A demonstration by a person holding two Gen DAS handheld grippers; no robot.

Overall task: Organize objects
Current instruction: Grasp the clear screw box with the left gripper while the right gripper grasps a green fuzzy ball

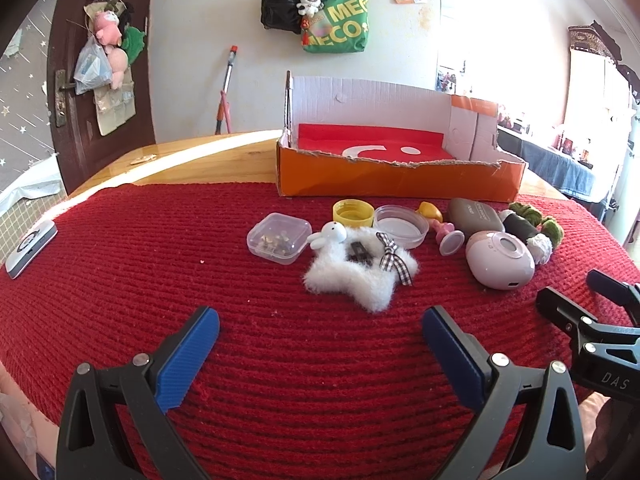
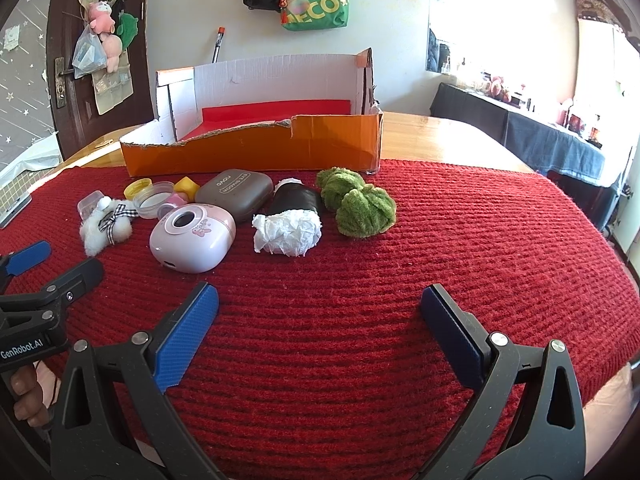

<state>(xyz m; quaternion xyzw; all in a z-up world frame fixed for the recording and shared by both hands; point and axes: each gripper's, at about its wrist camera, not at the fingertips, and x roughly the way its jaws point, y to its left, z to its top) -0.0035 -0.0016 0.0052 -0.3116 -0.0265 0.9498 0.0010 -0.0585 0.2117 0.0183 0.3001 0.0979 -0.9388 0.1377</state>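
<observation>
Progress looks close to nil: the orange cardboard box (image 1: 400, 178) at the far side of the counter (image 1: 192, 160) shows only its red liner inside, and every small item lies outside it on the red ribbed knit cloth (image 1: 280, 360), in a loose row just in front of the box's torn near wall. As a judgement, the whole sorting job remains.

From left to right in the left wrist view the row runs: a clear hard-plastic hinged case (image 1: 279, 239) with small metal bits inside, a fluffy white star-shaped plush (image 1: 356, 270) with a bunny head and a checked ribbon bow, a yellow plastic cap (image 1: 353, 212) lying open side up, a shallow clear round lid (image 1: 401, 224), a small yellow duck-like piece (image 1: 430, 212), a pink suction-cup-like piece (image 1: 450, 240), a smooth grey-brown rounded case (image 1: 474, 216), a glossy pink egg-shaped device (image 1: 500, 258) with a round window, a black roll with crumpled white paper at its end (image 2: 288, 220), and two green fuzzy scrunchies (image 2: 356, 204).

The left hand-held gripper (image 1: 320, 332) hovers over bare cloth near the plush, its blue ribbed pads spread wide and empty. The right hand-held gripper (image 2: 320, 312) is likewise spread wide with nothing between the pads, low over the cloth, near the pink device and paper-ended roll.
</observation>
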